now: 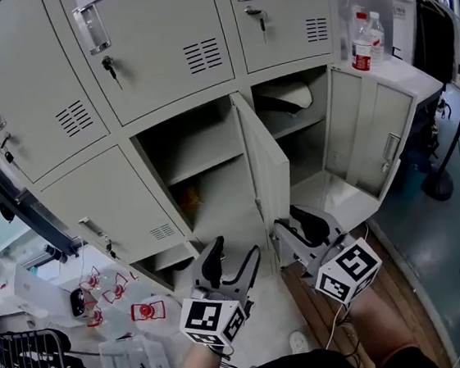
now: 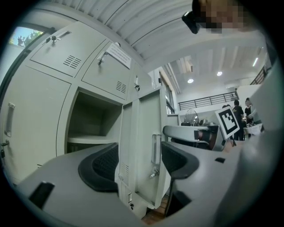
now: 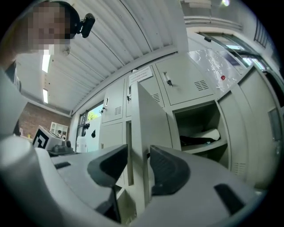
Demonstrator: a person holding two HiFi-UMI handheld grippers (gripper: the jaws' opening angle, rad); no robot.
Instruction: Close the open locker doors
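Observation:
The grey lockers point(image 1: 158, 55) have two lower compartments open. The middle door point(image 1: 267, 175) stands edge-on toward me. The right door point(image 1: 374, 142) is swung wide to the right. My right gripper point(image 1: 297, 231) is at the middle door's lower edge. In the right gripper view the door panel point(image 3: 148, 128) runs between its pads point(image 3: 166, 168), with a gap on the left side, so the right gripper point(image 3: 137, 167) is open. My left gripper point(image 1: 235, 261) hangs open a little left of that door, with nothing in it. Past the left gripper point(image 2: 140, 162) I see the door's handle point(image 2: 155, 148).
The open right compartment has a white and dark item on its shelf point(image 3: 202, 137). Water bottles point(image 1: 360, 40) stand on a cabinet right of the lockers. A fan base point(image 1: 437, 188) is on the floor at right. Clear boxes and red-marked clutter point(image 1: 145, 311) lie lower left.

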